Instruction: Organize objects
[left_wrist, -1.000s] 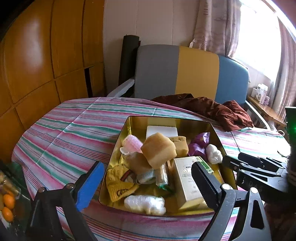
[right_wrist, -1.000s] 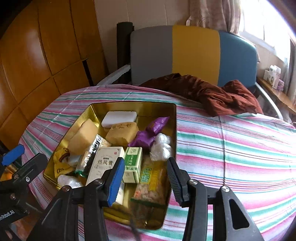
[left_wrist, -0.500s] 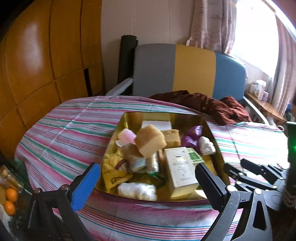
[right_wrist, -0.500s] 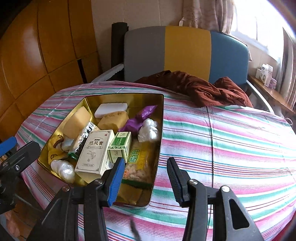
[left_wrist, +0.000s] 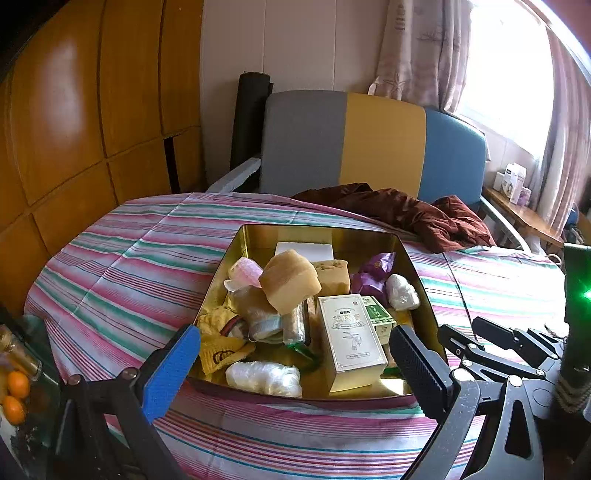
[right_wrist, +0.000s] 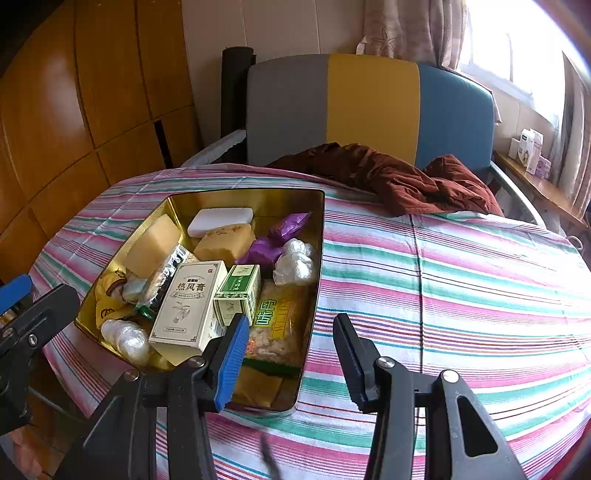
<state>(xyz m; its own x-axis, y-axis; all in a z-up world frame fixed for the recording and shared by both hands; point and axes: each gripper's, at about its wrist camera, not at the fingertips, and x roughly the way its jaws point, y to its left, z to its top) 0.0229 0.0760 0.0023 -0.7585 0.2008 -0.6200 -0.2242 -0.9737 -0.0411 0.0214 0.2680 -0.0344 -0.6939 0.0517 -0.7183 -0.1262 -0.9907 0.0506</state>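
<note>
A shallow gold-coloured metal tin (left_wrist: 406, 254) is sitting near the left, near edge of a round table draped in a pink, green and white striped cloth (right_wrist: 461, 280), crammed with small goods. A tall cream carton with dark lettering (right_wrist: 190, 302) is lying beside a small green-and-white box (right_wrist: 238, 293), with a yellow snack packet (right_wrist: 280, 321) to their right; a white bar (right_wrist: 220, 218), tan blocks and purple wrappers (right_wrist: 275, 240) are lying farther back. The left gripper (left_wrist: 291, 363) is hovering before the tin's near rim, its jaws having just been opening, now wide and empty. The right gripper (right_wrist: 290, 354) is hanging over the tin's near right corner, jaws partly apart, gripping nothing.
</note>
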